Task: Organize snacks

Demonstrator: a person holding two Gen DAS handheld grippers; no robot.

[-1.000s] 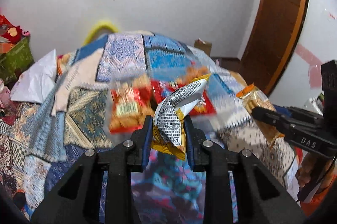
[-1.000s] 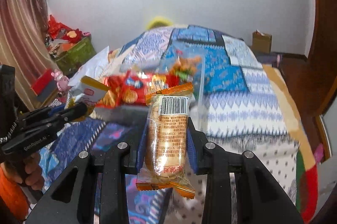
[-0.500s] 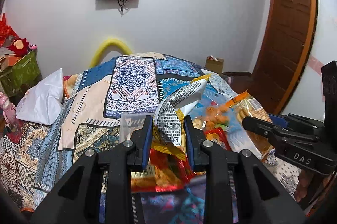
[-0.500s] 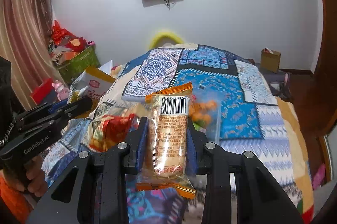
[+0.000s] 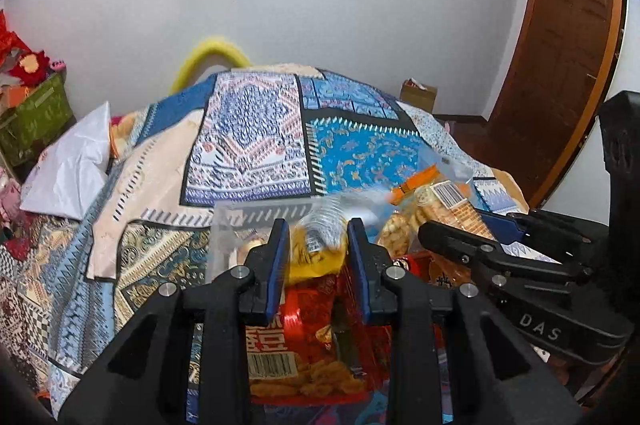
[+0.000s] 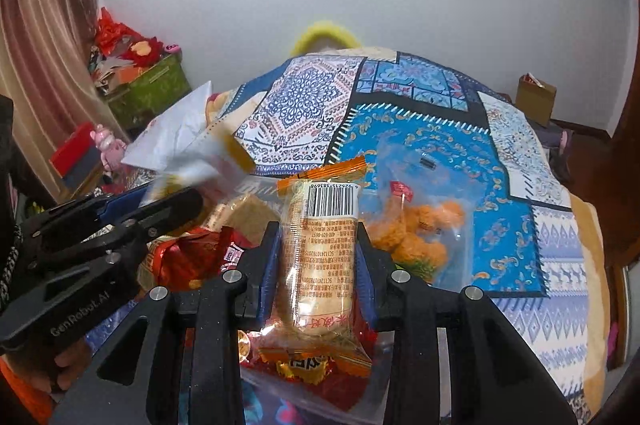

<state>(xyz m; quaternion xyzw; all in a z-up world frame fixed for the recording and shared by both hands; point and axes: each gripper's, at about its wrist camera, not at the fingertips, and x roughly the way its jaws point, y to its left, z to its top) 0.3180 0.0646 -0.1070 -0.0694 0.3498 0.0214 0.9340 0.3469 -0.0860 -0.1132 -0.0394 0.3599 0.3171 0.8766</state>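
My left gripper (image 5: pixel 318 229) hovers over a clear tub (image 5: pixel 256 213) of snacks, and its jaws are opening. A yellow and white printed packet (image 5: pixel 316 249), blurred, sits loose between the parted pads, above a red snack bag (image 5: pixel 308 309). In the right wrist view the same packet (image 6: pixel 208 153) blurs at the tips of the left gripper (image 6: pixel 168 193). My right gripper (image 6: pixel 318 229) is shut on an orange-edged biscuit packet (image 6: pixel 320 249), barcode end up. It hangs over red packets (image 6: pixel 188 257), next to a clear bag of orange puffs (image 6: pixel 416 229). The left wrist view shows the right gripper (image 5: pixel 452 221) close on the right.
Everything lies on a bed with a patchwork quilt (image 5: pixel 256 129). A white plastic bag (image 5: pixel 72 165) and a green box (image 5: pixel 32 117) are at the left. A cardboard box (image 6: pixel 536 97) stands by the far wall, and a wooden door (image 5: pixel 560 57) is on the right.
Both grippers moved forward over the snack pile. The left jaws widened and the yellow and white packet slipped lower between them. The right gripper kept its hold on the biscuit packet.
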